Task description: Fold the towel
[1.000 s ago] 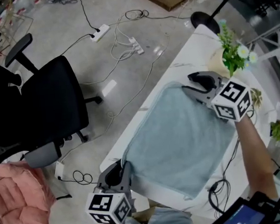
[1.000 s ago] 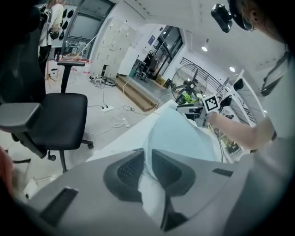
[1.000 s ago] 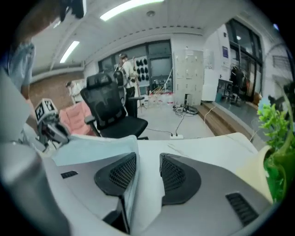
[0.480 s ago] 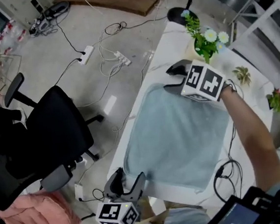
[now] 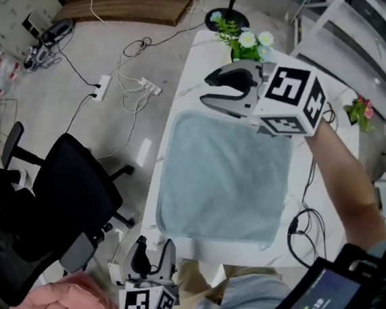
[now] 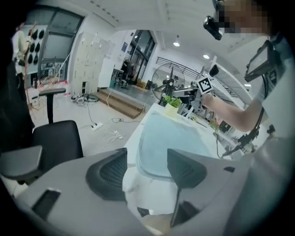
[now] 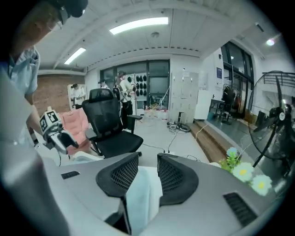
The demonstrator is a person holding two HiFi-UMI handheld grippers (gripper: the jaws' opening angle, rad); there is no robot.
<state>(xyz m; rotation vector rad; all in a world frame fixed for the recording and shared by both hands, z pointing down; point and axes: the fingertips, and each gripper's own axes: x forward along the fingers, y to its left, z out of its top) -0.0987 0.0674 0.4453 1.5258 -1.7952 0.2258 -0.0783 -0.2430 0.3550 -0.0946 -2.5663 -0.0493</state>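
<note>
Your left gripper (image 5: pixel 152 255) hung off the near edge of the white table (image 5: pixel 189 76), its fingers (image 6: pixel 108 173) just sprung wide, eased in slightly, and holding nothing. The soft, square pale-blue towel (image 5: pixel 216 182) lay flat on the table. Your right gripper (image 5: pixel 228 91) hung above its far edge, the ribbed black fingers (image 7: pixel 120 177) just narrowing, apart and gripping nothing.

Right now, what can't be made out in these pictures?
Head view: the towel's far right corner, hidden under the right gripper.
Head view: the flowers' pot, behind that gripper; only tiny in the left gripper view.
Right gripper view: its jaws have just been closing; whether the pale strip between them is gripped towel or only what lies below is unclear.
</note>
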